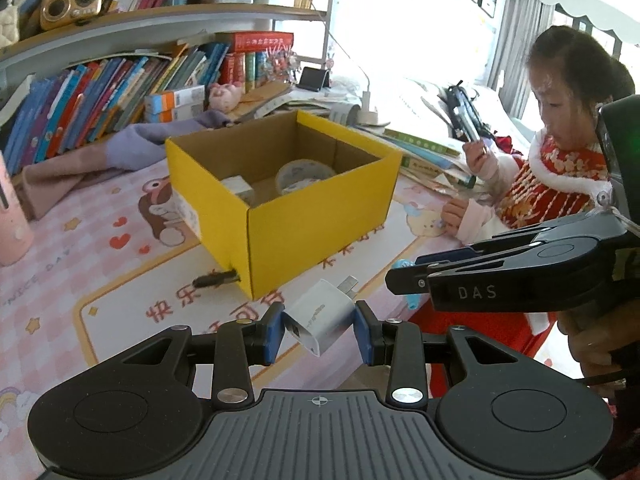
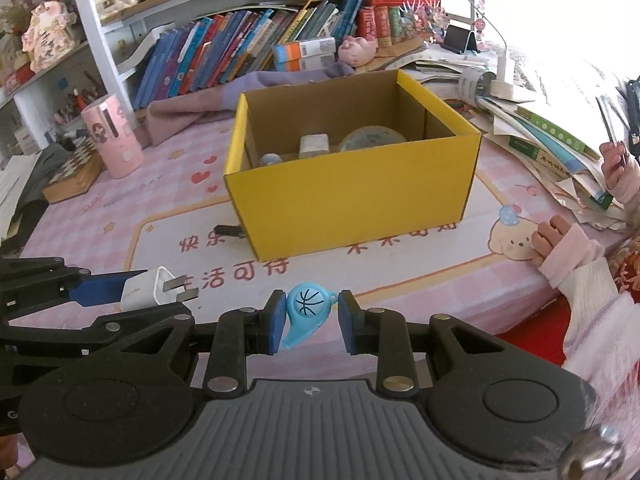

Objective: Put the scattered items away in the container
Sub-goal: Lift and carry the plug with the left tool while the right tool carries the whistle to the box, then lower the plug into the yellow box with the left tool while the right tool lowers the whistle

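An open yellow cardboard box (image 1: 320,220) (image 2: 352,196) stands on the pink desk mat; inside lie a tape roll (image 2: 372,138), a small white box (image 2: 315,145) and a small round item (image 2: 270,159). My left gripper (image 1: 319,326) is shut on a white plug charger (image 1: 320,322), held above the mat in front of the box; it also shows in the right wrist view (image 2: 148,286). My right gripper (image 2: 308,314) is shut on a blue whistle (image 2: 306,312) with a basketball print, to the right of the left gripper. A dark small object (image 1: 214,279) (image 2: 230,231) lies against the box's front corner.
A child (image 1: 560,152) sits at the right of the desk, hand (image 2: 550,236) on the mat. A pink cup (image 2: 114,136) and a chess box (image 2: 76,168) stand at the left. Books (image 2: 260,48), a purple cloth (image 1: 132,148) and paper piles (image 2: 552,140) crowd the back and right.
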`<action>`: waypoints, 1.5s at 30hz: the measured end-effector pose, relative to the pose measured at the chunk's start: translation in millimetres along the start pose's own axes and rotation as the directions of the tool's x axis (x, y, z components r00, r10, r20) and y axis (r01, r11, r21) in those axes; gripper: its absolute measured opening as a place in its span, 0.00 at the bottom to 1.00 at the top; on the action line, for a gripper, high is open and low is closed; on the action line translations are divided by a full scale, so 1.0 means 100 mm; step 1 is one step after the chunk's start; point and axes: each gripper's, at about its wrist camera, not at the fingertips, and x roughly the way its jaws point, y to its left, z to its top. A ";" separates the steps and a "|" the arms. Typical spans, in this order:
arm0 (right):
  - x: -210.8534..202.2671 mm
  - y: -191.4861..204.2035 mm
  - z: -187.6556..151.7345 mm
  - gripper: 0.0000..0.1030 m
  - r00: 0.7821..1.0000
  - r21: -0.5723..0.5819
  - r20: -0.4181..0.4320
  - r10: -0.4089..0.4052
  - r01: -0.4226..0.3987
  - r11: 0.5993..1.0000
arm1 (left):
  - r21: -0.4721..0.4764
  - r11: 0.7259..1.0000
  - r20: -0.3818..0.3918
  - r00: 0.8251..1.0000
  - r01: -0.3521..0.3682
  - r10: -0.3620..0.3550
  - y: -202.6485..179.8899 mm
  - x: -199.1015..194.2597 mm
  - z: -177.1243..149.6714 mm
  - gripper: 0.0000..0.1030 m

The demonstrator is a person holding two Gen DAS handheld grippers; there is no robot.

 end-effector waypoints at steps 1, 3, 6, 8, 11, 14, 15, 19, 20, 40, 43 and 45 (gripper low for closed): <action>0.01 -0.02 0.02 0.26 1.000 0.001 0.003 -0.001 0.001 1.000 | 0.001 1.000 0.004 1.000 0.000 0.000 0.00 0.02 0.03 0.35; 0.02 -0.08 0.07 0.26 1.000 0.004 0.009 -0.002 0.002 1.000 | 0.003 1.000 0.017 1.000 -0.002 0.002 -0.01 0.05 0.09 0.35; 0.04 -0.16 0.17 0.26 1.000 0.002 0.024 -0.004 0.004 1.000 | 0.001 1.000 0.044 0.999 -0.007 0.007 -0.02 0.08 0.20 0.35; 0.05 -0.23 0.25 0.26 0.999 -0.001 0.039 -0.004 0.004 1.000 | -0.001 1.000 0.065 0.998 -0.013 0.013 -0.03 0.11 0.29 0.35; 0.07 -0.33 0.39 0.26 0.998 -0.010 0.062 0.003 -0.002 1.000 | 0.006 0.999 0.086 0.996 -0.033 0.032 -0.05 0.18 0.42 0.35; 0.10 -0.43 0.55 0.26 0.997 -0.020 0.081 0.017 -0.015 1.000 | 0.018 0.998 0.105 0.993 -0.058 0.056 -0.07 0.27 0.58 0.35; 0.12 -0.46 0.61 0.26 0.996 -0.025 0.088 0.023 -0.021 0.999 | 0.024 0.997 0.110 0.992 -0.070 0.067 -0.08 0.30 0.63 0.35; 0.25 -0.55 0.90 0.26 0.991 -0.052 0.117 0.058 -0.052 0.997 | 0.030 0.992 0.124 0.985 -0.122 0.117 -0.07 0.44 0.82 0.35; 0.29 -0.57 0.97 0.26 0.990 -0.062 0.125 0.068 -0.061 0.996 | 0.028 0.990 0.124 0.984 -0.135 0.131 -0.06 0.48 0.87 0.35; 1.67 -0.61 2.06 0.26 0.982 -0.208 0.038 0.186 -0.174 0.963 | 0.032 0.948 -0.055 0.946 -0.318 0.319 0.13 1.51 1.15 0.35; 1.81 -0.56 2.11 0.26 0.980 -0.237 0.008 0.199 -0.192 0.952 | 0.035 0.946 -0.074 0.943 -0.322 0.324 0.14 1.57 1.14 0.35; 1.89 -0.53 2.13 0.26 0.979 -0.253 -0.017 0.204 -0.202 0.946 | 0.027 0.947 -0.081 0.943 -0.321 0.322 0.15 1.60 1.14 0.35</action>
